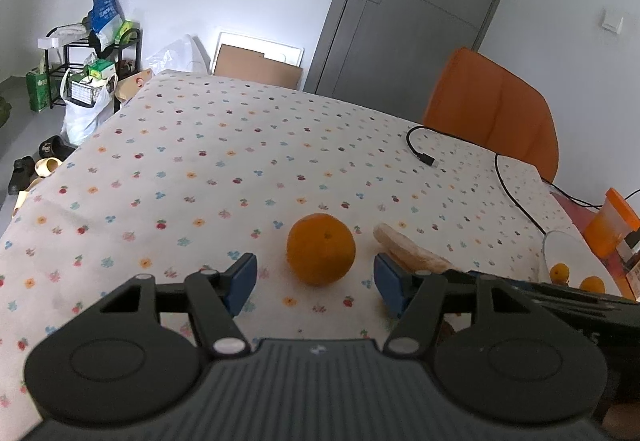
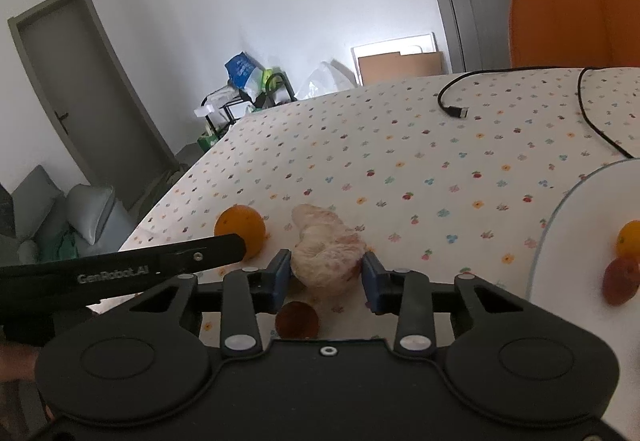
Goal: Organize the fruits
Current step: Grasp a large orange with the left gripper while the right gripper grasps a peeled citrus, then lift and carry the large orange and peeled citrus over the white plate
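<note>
An orange [image 1: 321,248] sits on the flowered tablecloth, just ahead of and between the pads of my open left gripper [image 1: 316,281]. It also shows in the right wrist view [image 2: 240,229], partly behind the left gripper's body. A pale peeled fruit piece [image 2: 326,255] lies between the pads of my right gripper [image 2: 325,275], which touch or nearly touch its sides. The piece also shows in the left wrist view [image 1: 408,247]. A white plate [image 2: 592,201] at the right holds a small orange [image 2: 630,237] and a red-brown fruit [image 2: 620,279]. Another red-brown fruit [image 2: 297,320] lies under the right gripper.
A black cable [image 1: 424,151] with a plug lies on the far right of the table. An orange chair [image 1: 496,109] stands behind it. An orange-lidded container [image 1: 610,225] stands by the plate [image 1: 568,249]. A rack with bags [image 1: 92,53] stands by the wall.
</note>
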Demonstrator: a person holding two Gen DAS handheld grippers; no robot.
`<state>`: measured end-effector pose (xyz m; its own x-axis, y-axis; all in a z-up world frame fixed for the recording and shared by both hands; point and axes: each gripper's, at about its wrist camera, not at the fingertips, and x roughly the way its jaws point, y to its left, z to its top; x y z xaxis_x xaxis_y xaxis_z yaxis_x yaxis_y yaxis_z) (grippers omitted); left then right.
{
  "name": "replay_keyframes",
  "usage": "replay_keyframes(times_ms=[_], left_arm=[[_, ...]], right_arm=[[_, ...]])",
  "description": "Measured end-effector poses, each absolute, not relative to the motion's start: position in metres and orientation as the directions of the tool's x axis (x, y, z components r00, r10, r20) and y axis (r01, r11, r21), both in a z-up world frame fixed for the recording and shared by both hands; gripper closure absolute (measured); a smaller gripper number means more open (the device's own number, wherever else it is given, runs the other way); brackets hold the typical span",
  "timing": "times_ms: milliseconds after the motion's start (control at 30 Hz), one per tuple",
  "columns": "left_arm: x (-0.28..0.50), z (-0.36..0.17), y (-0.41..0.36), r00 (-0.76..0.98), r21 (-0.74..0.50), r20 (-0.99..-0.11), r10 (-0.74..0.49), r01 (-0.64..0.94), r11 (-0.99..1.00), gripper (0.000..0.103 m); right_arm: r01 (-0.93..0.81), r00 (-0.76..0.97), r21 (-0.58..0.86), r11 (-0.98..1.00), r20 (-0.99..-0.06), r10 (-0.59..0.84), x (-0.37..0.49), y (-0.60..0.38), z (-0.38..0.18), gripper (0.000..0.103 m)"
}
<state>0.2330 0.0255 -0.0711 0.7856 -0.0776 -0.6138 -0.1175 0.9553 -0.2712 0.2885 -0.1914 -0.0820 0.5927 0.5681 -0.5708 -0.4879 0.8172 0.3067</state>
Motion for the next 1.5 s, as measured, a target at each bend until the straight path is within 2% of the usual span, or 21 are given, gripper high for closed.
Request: replay_keyframes(times_ms=[233,300,967,1500], left_arm=[[0.244,-0.075,0.024,0.78,-0.259,-0.623,-0.058,-0.136,0.956,0.055],[0.247,-0.076,0.023,0.782,-0.258,-0.62,-0.06,-0.131,0.957,0.063],[0.22,-0.052,-0.003,0.818,-0.239,-0.572,-0.061,-0.095,0.966,0.066],[0.198,-0.041,-0.061,0.84,-0.257,-0.52,-0.153,0.017,0.966,0.066]], right_arm=[[-0.483,0.617,0.291,0.826,-0.557,0.556,0.288,-0.201,-0.077,0.071],[-0.479,0.622,0.294,0.827,-0.552,0.556,0.288,-0.204,-0.076,0.071],[-0.461,0.672,0.3,0.835,-0.497,0.549,0.271,-0.23,-0.059,0.072],[-0.398,0.751,0.277,0.875,-0.45,0.484,0.238,-0.291,-0.044,0.073]])
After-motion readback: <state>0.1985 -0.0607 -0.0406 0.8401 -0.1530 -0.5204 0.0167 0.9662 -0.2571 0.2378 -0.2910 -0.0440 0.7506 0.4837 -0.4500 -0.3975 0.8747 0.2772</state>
